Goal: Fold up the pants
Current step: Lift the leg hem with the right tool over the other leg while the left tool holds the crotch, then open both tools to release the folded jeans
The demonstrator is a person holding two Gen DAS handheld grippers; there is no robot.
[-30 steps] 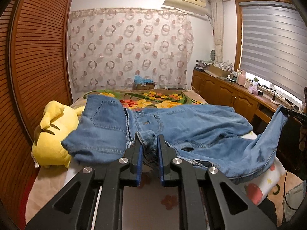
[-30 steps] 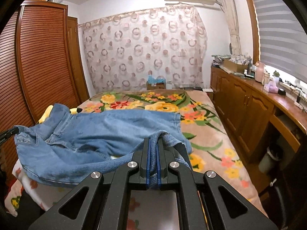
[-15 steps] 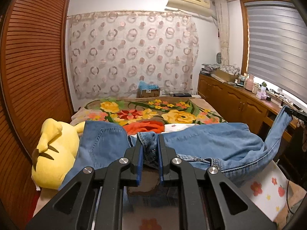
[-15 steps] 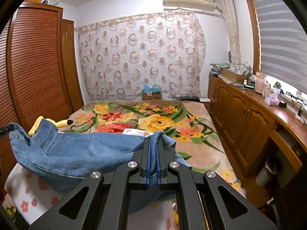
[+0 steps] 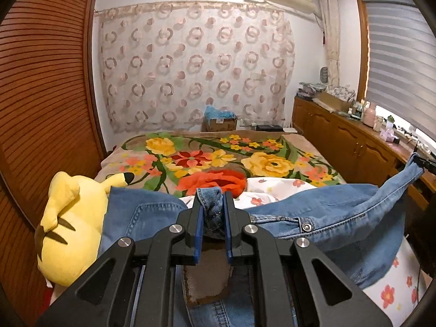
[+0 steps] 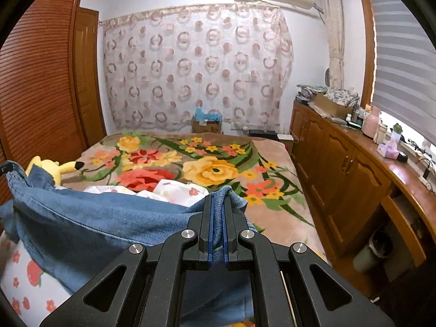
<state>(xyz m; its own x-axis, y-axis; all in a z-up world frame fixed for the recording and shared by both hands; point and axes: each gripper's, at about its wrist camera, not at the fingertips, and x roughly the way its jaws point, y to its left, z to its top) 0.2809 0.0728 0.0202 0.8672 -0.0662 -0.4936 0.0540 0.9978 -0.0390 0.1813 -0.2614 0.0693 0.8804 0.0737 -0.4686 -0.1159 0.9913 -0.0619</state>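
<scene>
My left gripper's fingers pinch the bunched waistband of the jeans while my right gripper clamps thin denim, so both ends hang stretched above the bed for folding.

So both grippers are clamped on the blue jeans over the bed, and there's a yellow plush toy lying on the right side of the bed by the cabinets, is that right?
Not quite. The yellow plush toy lies on the left side of the bed, by the slatted wooden door, not by the cabinets; the left wrist view shows it clearly. The rest holds: the left gripper and right gripper are both clamped on the blue jeans.
</scene>
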